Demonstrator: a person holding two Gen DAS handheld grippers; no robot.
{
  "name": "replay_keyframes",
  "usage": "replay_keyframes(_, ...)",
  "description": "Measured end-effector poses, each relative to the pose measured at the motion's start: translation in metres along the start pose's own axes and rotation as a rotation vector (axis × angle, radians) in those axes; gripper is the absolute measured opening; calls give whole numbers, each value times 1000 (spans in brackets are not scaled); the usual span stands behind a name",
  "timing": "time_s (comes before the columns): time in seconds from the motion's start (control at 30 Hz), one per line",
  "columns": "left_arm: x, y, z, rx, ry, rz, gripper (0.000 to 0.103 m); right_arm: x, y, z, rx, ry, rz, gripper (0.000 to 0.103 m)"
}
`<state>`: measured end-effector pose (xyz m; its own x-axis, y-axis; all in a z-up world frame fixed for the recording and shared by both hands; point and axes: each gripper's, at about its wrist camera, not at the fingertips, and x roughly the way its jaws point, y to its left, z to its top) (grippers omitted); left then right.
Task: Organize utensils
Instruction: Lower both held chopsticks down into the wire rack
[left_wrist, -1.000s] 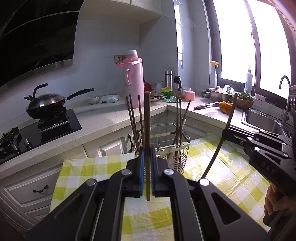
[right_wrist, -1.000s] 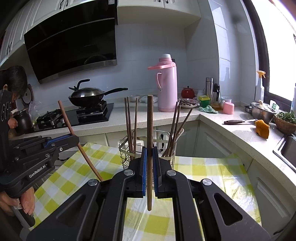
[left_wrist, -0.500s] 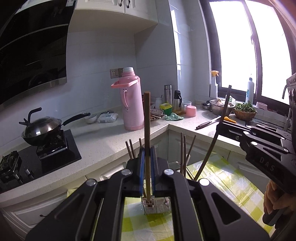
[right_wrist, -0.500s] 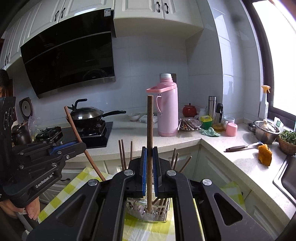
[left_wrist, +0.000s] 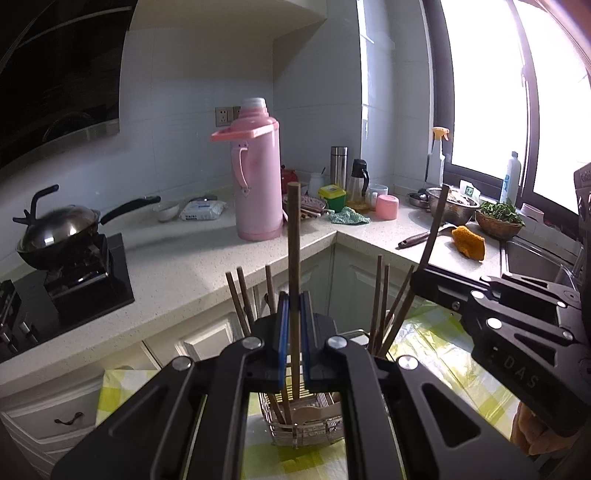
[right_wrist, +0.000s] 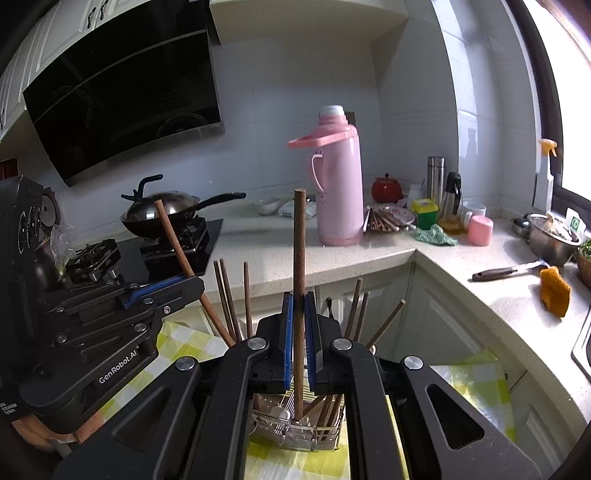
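Note:
My left gripper (left_wrist: 292, 317) is shut on a brown chopstick (left_wrist: 294, 236) held upright, its lower end down in the wire utensil basket (left_wrist: 306, 432). My right gripper (right_wrist: 300, 321) is shut on another brown chopstick (right_wrist: 299, 243), also upright with its lower end in the wire basket (right_wrist: 295, 428). Several chopsticks (left_wrist: 240, 295) stand in the basket on both sides. Each gripper shows in the other's view, the right gripper (left_wrist: 417, 280) and the left gripper (right_wrist: 201, 284), tilted over the basket from opposite sides.
The basket stands on a yellow checked cloth (left_wrist: 443, 354). Behind, on the counter (left_wrist: 184, 266), are a pink thermos (left_wrist: 256, 173), a wok on the stove (left_wrist: 55, 236), a plate of chopsticks (right_wrist: 388, 219), jars, and a sink (left_wrist: 532, 258) at right.
Both grippers have come closer over the basket and lowered their chopsticks; the lower ends now sit inside the basket. The view has tilted down slightly since half a second ago.

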<state>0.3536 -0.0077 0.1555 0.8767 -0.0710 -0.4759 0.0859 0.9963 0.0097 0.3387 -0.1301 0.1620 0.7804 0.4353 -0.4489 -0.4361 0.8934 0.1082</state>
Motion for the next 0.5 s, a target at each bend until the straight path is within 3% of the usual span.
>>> replay_keyframes(0.23,43,6,-30,-15,84,-9,6,38,-7,-30,35,96,16,7)
replay_keyframes(0.5,65,15,-38,-41,99,-1,9,63,-16,-38,73,132,22,10)
